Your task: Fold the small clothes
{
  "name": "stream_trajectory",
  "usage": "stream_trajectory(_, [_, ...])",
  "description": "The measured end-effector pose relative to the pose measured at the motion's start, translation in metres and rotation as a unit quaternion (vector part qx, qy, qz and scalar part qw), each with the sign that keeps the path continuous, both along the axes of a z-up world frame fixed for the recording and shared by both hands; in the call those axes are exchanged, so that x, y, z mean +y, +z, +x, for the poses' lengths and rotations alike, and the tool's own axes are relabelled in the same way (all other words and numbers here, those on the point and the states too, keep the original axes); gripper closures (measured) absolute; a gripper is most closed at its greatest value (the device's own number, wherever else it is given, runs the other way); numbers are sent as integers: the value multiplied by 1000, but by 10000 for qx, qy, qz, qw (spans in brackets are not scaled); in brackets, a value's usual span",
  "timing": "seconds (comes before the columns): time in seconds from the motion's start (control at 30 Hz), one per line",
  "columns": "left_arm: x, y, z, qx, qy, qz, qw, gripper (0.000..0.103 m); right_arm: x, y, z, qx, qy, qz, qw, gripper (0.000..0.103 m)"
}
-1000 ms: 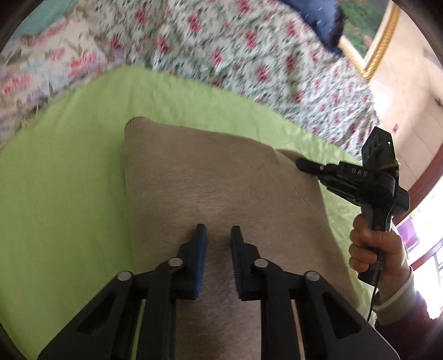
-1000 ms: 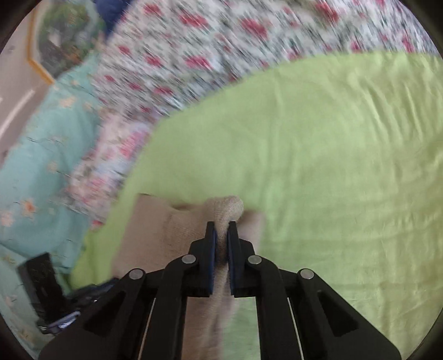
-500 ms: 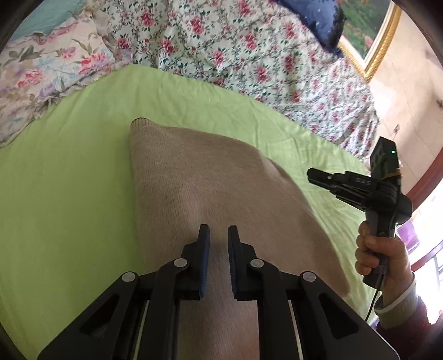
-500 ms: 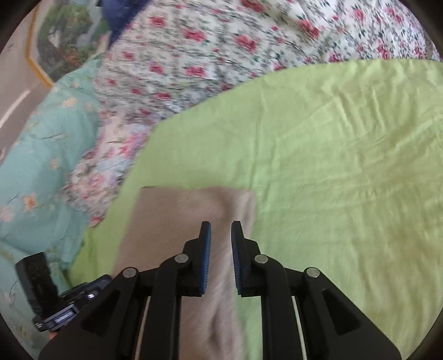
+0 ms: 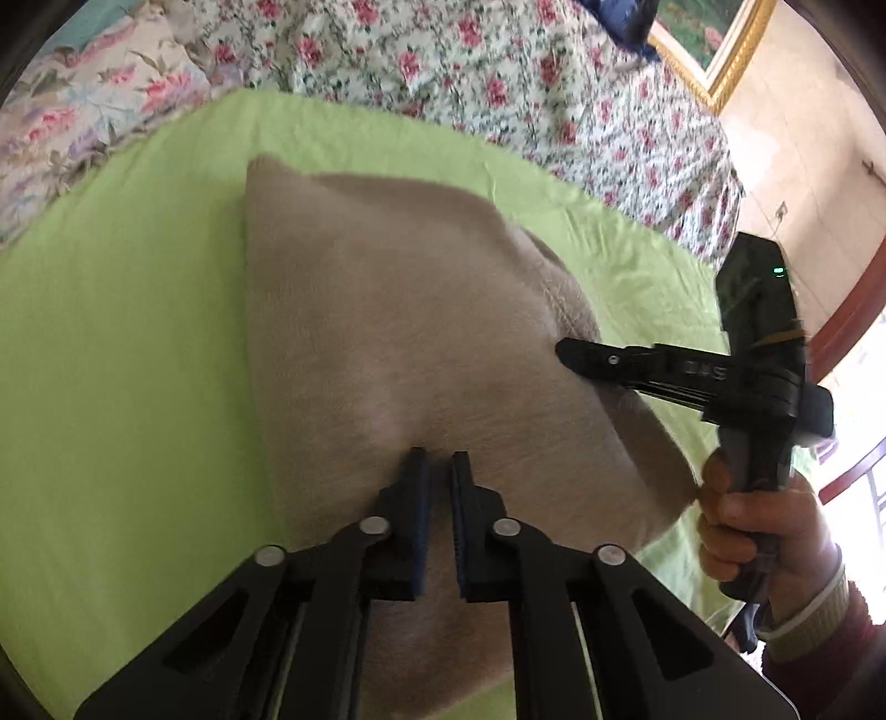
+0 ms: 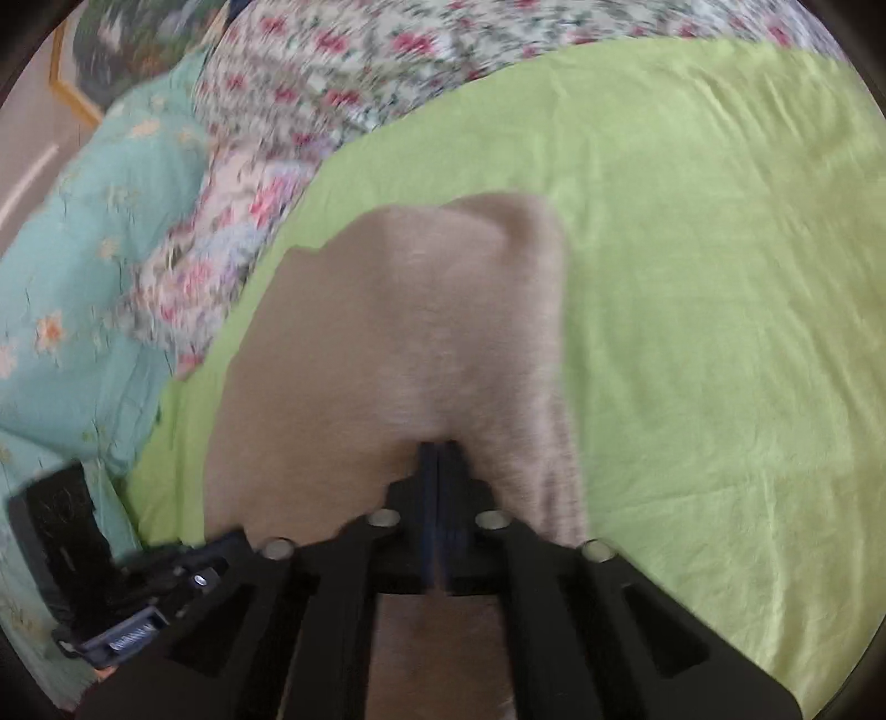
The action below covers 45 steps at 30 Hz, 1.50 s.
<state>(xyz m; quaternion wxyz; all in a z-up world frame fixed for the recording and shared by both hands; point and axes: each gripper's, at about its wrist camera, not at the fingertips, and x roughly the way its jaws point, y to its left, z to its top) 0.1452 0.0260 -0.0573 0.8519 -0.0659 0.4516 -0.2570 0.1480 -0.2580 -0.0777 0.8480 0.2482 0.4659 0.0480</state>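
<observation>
Spread across the bed, a lime-green sheet (image 5: pixel 127 354) fills most of our left wrist view, with a rose-printed quilt (image 5: pixel 498 94) bunched along its far edge and a gold-framed picture (image 5: pixel 714 50) on the wall at the upper right. On the sheet lies a tan knitted garment (image 5: pixel 387 321), its far edge running from a pointed corner at the left towards a rounded fold at the right. Our left hand-held gripper (image 5: pixel 438 471) sits low over the near part of this garment with its jaws a narrow gap apart and no cloth between them. At the right, our right hand (image 5: pixel 758 531) holds the right hand-held gripper (image 5: pixel 565 350), whose tip meets the garment's right edge; from this side we cannot tell how its jaws stand. Turning to the right wrist view, which is blurred, we see the same green sheet (image 6: pixel 720 277) at the right, the floral quilt (image 6: pixel 343 72) beyond it and a teal flowered cover (image 6: pixel 83 266) at the left. Here the right hand-held gripper (image 6: pixel 438 451) has its jaws pressed together on the tan garment (image 6: pixel 398 321), and the cloth rises in a ridge from the tips. Low at the left edge, part of the left hand-held gripper's black body shows.
</observation>
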Motion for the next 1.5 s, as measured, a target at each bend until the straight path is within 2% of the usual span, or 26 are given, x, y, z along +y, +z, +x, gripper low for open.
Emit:
stream_trajectory(0.1, [2,-12,4,173,42,-196,9996,102,6,9,-2,-14,32,-166,9999,103])
stream_trajectory(0.2, [7,-10,-2,191,93,-340,9992,102,18,25,-13,-56,100,-358,9993,99])
stream_trajectory(0.37, [17,1,-31,106,68,-304,9995,102,48,49,-61,-249,529,-621,9964,99])
stream_trajectory(0.43, [22,3,-48,2,15,-230,9997,100,57,43,-82,-98,646,-980,9930,99])
stream_trajectory(0.5, [24,-2,-60,24,17,-109,9999,99,56,24,-93,239,591,-1355,9887,99])
stream_trajectory(0.63, [25,-21,-71,111,77,116,9998,99,39,11,-103,158,353,-1032,9939,103])
stream_trajectory(0.77, [22,-23,-71,129,199,113,9997,100,44,14,-101,181,403,-1256,9911,103])
stream_trajectory(0.97, [26,-23,-76,144,261,82,9995,99,41,16,-109,172,276,-1128,9931,103])
stream_trajectory(1.23, [31,-13,-83,193,307,210,9991,97,45,30,-133,277,120,-1344,9905,99])
stream_trajectory(1.3, [33,-9,-88,179,315,232,9991,92,46,34,-142,297,92,-1341,9905,99])
stream_trajectory(1.33, [33,-6,-92,157,309,256,9991,86,47,36,-146,306,75,-1343,9904,99])
stream_trajectory(1.4, [33,-2,-99,96,325,373,9987,66,47,40,-156,325,21,-1359,9902,98])
stream_trajectory(1.47, [32,2,-108,-40,422,642,9970,28,47,43,-167,315,-19,-1330,9906,97])
stream_trajectory(1.5, [33,4,-113,-139,466,740,9961,24,48,45,-171,323,-40,-1343,9904,93])
